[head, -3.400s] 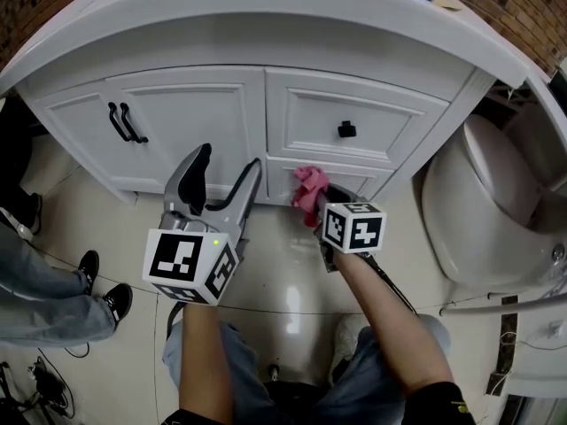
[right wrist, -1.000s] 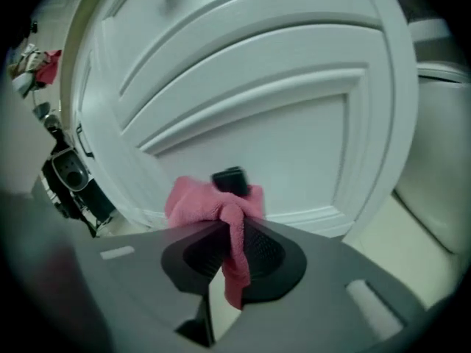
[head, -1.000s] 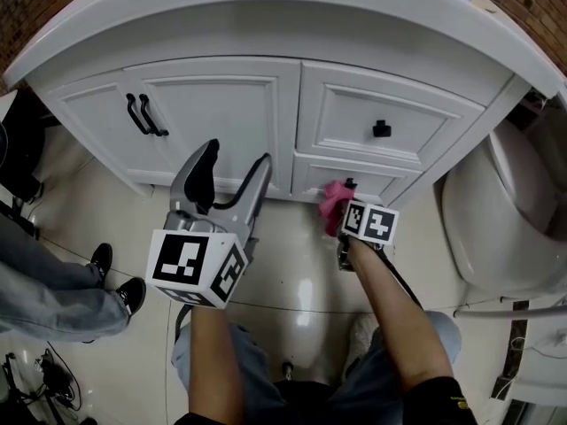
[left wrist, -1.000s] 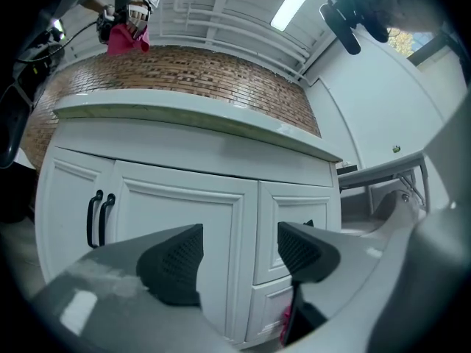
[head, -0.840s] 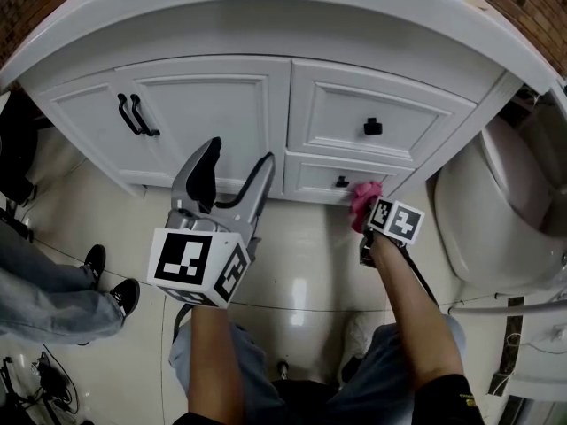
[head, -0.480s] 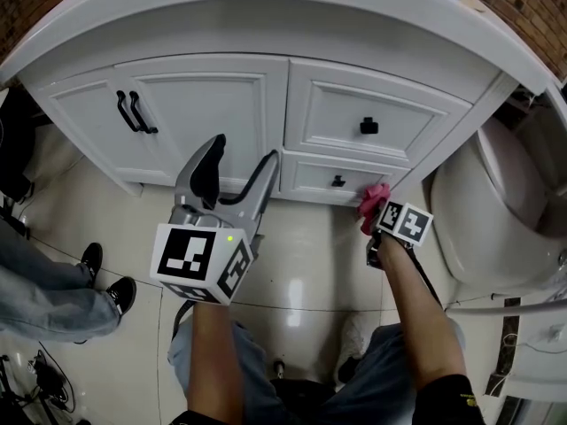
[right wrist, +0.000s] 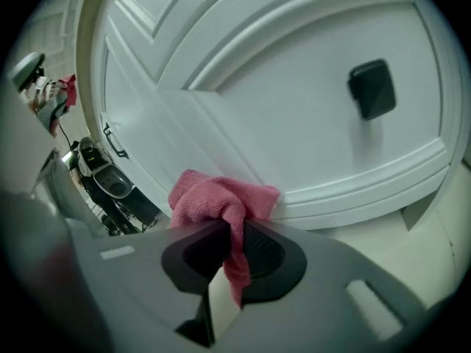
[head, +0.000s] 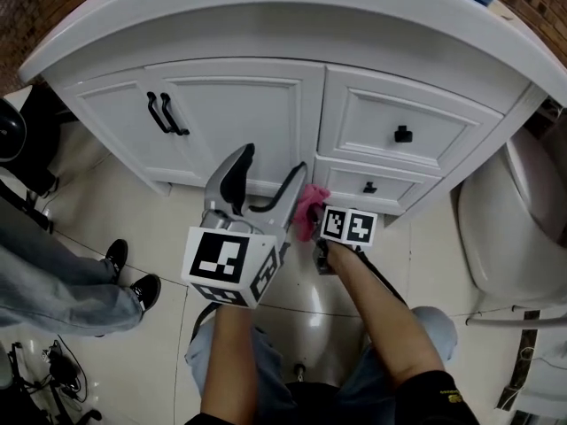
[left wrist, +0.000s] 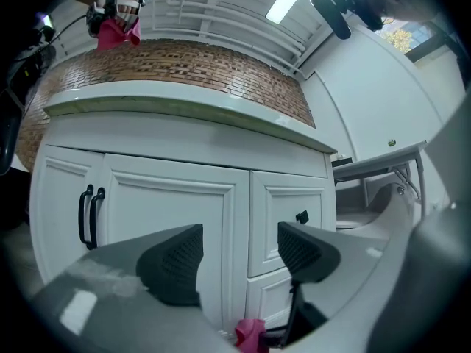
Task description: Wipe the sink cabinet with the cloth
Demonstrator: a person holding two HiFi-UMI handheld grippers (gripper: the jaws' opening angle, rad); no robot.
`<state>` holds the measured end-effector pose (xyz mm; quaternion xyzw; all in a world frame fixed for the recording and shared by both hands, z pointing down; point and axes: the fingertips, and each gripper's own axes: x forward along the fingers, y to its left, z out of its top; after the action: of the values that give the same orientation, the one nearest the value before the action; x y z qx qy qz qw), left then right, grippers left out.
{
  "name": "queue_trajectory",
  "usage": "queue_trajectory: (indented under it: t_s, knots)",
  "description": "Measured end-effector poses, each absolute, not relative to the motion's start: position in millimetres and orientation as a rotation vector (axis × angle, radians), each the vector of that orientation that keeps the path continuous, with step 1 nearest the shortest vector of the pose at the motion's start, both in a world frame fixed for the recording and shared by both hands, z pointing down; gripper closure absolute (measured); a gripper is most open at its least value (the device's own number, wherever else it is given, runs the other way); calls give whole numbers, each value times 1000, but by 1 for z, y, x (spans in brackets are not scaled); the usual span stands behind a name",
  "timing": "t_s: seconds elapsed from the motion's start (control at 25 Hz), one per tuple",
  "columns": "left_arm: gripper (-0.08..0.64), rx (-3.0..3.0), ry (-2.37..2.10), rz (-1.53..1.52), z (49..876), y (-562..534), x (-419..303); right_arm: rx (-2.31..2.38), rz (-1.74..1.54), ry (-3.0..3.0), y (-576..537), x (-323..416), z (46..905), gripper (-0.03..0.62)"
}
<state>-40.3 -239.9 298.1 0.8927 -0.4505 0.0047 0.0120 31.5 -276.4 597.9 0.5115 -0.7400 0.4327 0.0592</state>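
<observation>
Right gripper (right wrist: 232,252) has its jaws pressed together on the pink cloth (right wrist: 221,197), and the bunched wad at their tips lies against the lower moulding of the white drawer front (right wrist: 294,123), down and left of its black knob (right wrist: 372,88). Only the right gripper view shows that contact. In the head view the right gripper (head: 312,224) shows mostly its marker cube, with the cloth (head: 309,204) as a small pink lump at the left end of the lower drawer (head: 390,193) of the sink cabinet (head: 239,122). The left gripper (head: 266,180) is held just beside it, and its own view shows the left gripper (left wrist: 239,259) with jaws spread and nothing between them, the cloth (left wrist: 250,334) peeking in below. Half a second ago the cloth sat at the drawer's right end, past the knob; now it is left of the knob, while the left gripper stays spread as before. The cloth's long axis runs along the right jaws: the wad points at the cabinet face and a thin tail trails back between the pads.
</observation>
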Motion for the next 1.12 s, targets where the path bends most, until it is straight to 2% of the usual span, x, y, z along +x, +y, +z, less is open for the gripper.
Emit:
queue_trajectory:
  t_s: [0.16,0.36,0.64,0.76,0.92,1.12]
  knots:
    - [229,2800,-1428,83,300,-241,-49,1602,1267,-2184,-285,36,611,545]
    - [229,2790,-1428,38,294,-239,-55,1869,1239,-1923,-273,137,618,545]
    - [229,2829,-1386,24,291,-232,-24,2187,1195,-1606,-228,289,601,545]
    - [229,2812,-1402,0,291,-232,-24,2233,1122,-1538,-211,326,593,545]
    - [229,2787,-1407,-36,289,-235,-26,2162,1190,-1634,-213,305,605,545]
    - [229,2781,-1415,-30,291,-235,-24,1779,1191,-1932,-235,190,624,545]
